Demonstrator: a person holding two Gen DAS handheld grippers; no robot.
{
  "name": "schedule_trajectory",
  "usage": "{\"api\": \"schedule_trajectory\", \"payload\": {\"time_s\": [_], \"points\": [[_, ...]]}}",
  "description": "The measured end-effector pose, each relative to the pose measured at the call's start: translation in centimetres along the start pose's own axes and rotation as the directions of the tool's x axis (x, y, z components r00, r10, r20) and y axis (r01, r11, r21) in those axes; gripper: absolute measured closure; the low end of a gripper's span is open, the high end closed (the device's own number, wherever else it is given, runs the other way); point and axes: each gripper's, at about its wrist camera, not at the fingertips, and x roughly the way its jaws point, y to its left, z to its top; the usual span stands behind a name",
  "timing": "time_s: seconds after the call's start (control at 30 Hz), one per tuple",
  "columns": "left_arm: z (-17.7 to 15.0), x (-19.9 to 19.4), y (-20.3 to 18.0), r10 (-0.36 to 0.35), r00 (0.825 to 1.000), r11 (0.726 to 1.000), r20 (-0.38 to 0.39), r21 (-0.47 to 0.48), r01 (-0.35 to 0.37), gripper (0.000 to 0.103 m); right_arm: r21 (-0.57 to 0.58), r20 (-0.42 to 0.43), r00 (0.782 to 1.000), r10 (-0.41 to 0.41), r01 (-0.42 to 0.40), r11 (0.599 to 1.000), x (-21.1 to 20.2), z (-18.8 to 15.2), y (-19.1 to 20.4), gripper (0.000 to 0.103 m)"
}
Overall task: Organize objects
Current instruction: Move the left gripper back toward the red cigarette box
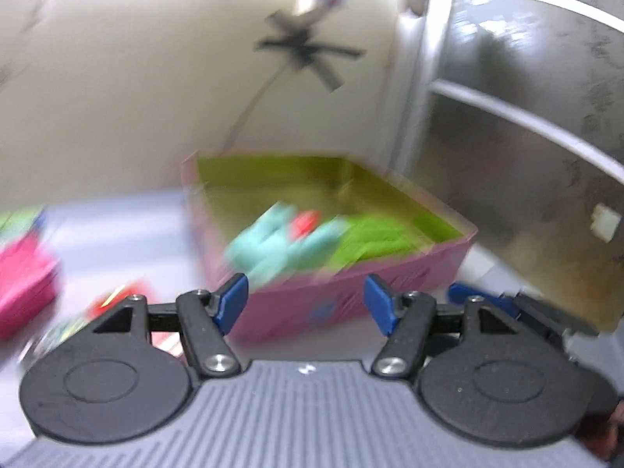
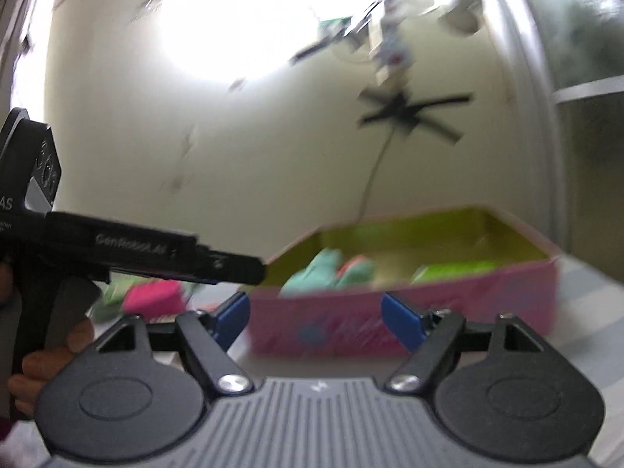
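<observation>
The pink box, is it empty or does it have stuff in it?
Not empty. The pink box has no lid on, and inside lie blurry teal, red and green things. What they are, I cannot tell.

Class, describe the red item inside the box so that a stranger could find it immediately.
Find the pink box with the yellow-green lining, standing by the wall. Inside, soft items lie heaped: mint ones and bright green ones. The red item peeks out between the mint pieces, the only red thing in the box.

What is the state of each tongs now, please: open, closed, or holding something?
Left tongs: open, holding nothing.
Right tongs: open, holding nothing.
</observation>
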Motion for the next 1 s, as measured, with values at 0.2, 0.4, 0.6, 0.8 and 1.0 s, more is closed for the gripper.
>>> {"api": "schedule_trajectory", "payload": {"time_s": [0.2, 0.4, 0.6, 0.8, 1.0], "points": [[-4.9, -3.1, 7.2, 0.115, 0.989, 0.981, -0.093, -0.143, -0.128, 0.035, -0.041, -0.147, 0.986, 0.08, -0.087, 0.995, 3.1, -0.9, 4.2, 0.031], [-6.8, -5.5, 12.1, 0.194, 0.975, 0.949, -0.106, -0.233, -0.214, 0.035, -0.151, -0.253, 0.961, 0.11, -0.151, 0.977, 6.4, -0.1, 8.7, 0.044], [-7.6, -7.9, 16.1, 0.263, 0.964, 0.907, -0.049, -0.327, -0.264, 0.035, -0.256, -0.288, 0.954, 0.083, -0.16, 0.953, 11.7, 1.5, 12.6, 0.044], [-8.3, -9.0, 17.0, 0.22, 0.976, 0.896, -0.001, -0.394, -0.202, 0.035, -0.372, -0.333, 0.943, 0.008, -0.139, 0.918, 16.6, 1.5, 14.3, 0.044], [-8.6, -9.6, 18.0, 0.182, 0.983, 0.883, 0.023, -0.444, -0.153, 0.035, -0.425, -0.368, 0.929, -0.036, -0.133, 0.895, 19.1, 1.6, 14.8, 0.04]]}}
